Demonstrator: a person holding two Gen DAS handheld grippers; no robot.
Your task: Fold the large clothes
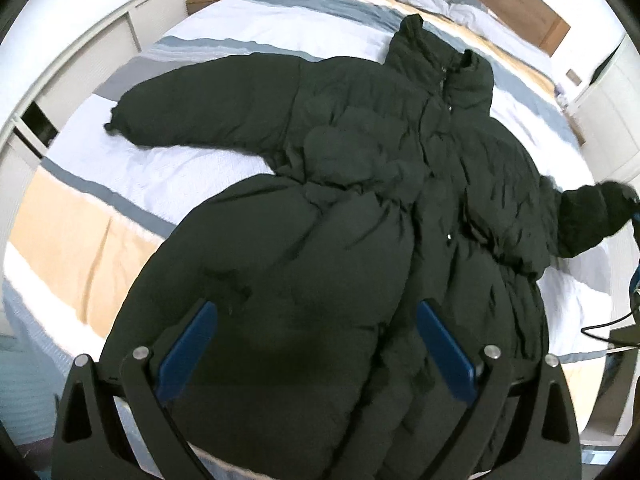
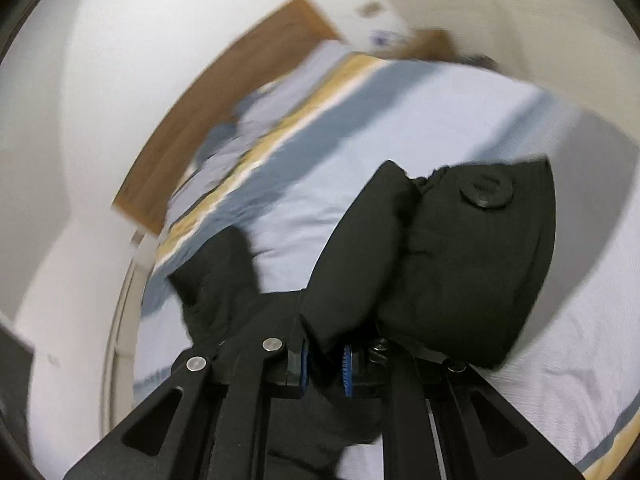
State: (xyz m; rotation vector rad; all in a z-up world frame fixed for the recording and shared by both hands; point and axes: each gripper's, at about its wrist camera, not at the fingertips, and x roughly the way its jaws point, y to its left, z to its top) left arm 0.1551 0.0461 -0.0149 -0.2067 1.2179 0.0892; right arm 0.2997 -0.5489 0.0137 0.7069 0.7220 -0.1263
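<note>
Black puffer jacket (image 1: pixel 360 200) spread flat on striped bed (image 1: pixel 224 40). Left tongs (image 1: pixel 316 344) spread wide above jacket hem, gripping nothing; right tongs (image 2: pixel 324 360) clamped on jacket cuff (image 2: pixel 460 260), lifted off the bed. Whole jacket visible only in left wrist view.

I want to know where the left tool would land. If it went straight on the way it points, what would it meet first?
Most likely the black puffer jacket: its lower front fills the gap between the left tool's open blue pads. Depth is unclear.
</note>
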